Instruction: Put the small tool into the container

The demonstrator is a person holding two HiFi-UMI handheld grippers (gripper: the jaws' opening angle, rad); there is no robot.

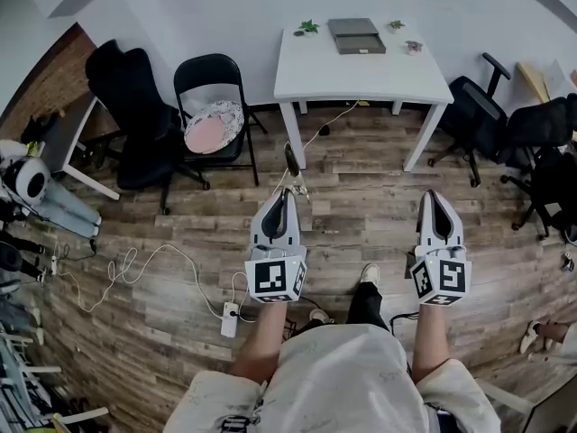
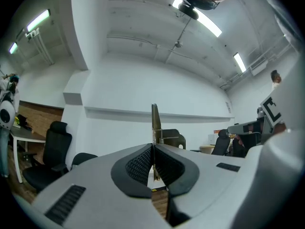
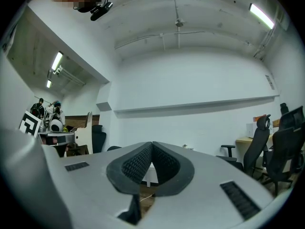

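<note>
Wood floor underfoot, white counter [image 1: 361, 75] across the room carrying the grey container [image 1: 356, 36]. Left tool [image 2: 152, 149] is clamped on the small metal implement [image 2: 155, 120]; right tool [image 3: 151, 148] is closed, empty. Best approach: walk up, hold level, release low inside.

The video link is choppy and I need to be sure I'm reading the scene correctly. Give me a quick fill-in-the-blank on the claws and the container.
1. Of the two claws, the ____ one pinches the small tool.
2. The right claw is shut and holds ____.
3. The grey container lies on the white ____, across the floor ahead of the person.

Missing words: left; nothing; table.
</note>
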